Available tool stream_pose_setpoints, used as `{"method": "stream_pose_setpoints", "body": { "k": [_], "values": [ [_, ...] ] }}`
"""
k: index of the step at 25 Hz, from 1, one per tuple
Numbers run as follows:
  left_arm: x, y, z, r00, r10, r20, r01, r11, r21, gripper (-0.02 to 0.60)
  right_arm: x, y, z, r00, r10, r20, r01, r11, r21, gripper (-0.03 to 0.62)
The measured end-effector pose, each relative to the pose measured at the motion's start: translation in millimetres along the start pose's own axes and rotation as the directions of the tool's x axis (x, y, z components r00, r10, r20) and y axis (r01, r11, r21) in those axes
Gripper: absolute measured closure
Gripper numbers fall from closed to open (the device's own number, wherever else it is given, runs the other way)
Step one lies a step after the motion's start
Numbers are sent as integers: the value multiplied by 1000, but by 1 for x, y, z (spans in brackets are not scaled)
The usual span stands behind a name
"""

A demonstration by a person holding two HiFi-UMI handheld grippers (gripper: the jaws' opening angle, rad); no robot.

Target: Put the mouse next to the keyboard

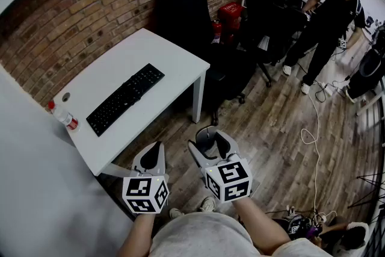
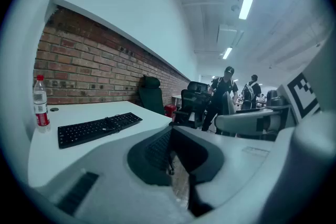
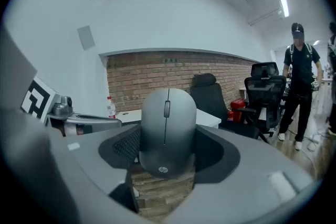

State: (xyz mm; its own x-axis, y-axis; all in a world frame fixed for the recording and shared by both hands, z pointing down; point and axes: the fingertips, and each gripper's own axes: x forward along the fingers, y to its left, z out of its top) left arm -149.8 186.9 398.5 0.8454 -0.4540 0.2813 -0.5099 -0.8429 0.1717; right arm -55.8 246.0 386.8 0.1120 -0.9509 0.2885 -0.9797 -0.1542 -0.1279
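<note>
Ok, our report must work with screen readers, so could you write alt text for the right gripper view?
The right gripper holds a grey mouse between its fingers, above wood flooring. Behind it stand a white desk, a brick wall and black office chairs.

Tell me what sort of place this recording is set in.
Probably an office or lab workspace: a white desk with a keyboard, a black office chair, and a brick wall.

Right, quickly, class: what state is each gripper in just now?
Left gripper: closed, holding nothing.
Right gripper: closed on the mouse.
</note>
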Motion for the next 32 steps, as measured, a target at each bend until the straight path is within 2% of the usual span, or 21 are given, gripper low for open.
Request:
{"method": "stream_pose_setpoints", "body": {
  "k": [13,24,32],
  "values": [
    [15,-17,-5,1000,14,-6,-14,1000,-5,589,-1,-22,-1,999,32,-3,-32,999,15,286],
    [42,-49,-10,999,39,-10,-39,999,-14,589,-5,-55,-8,996,86,-17,-86,996,5,286],
    [69,-51,-5,999,41,-14,-42,999,-17,589,8,-75,-6,994,105,-21,-104,994,24,286]
  ]
}}
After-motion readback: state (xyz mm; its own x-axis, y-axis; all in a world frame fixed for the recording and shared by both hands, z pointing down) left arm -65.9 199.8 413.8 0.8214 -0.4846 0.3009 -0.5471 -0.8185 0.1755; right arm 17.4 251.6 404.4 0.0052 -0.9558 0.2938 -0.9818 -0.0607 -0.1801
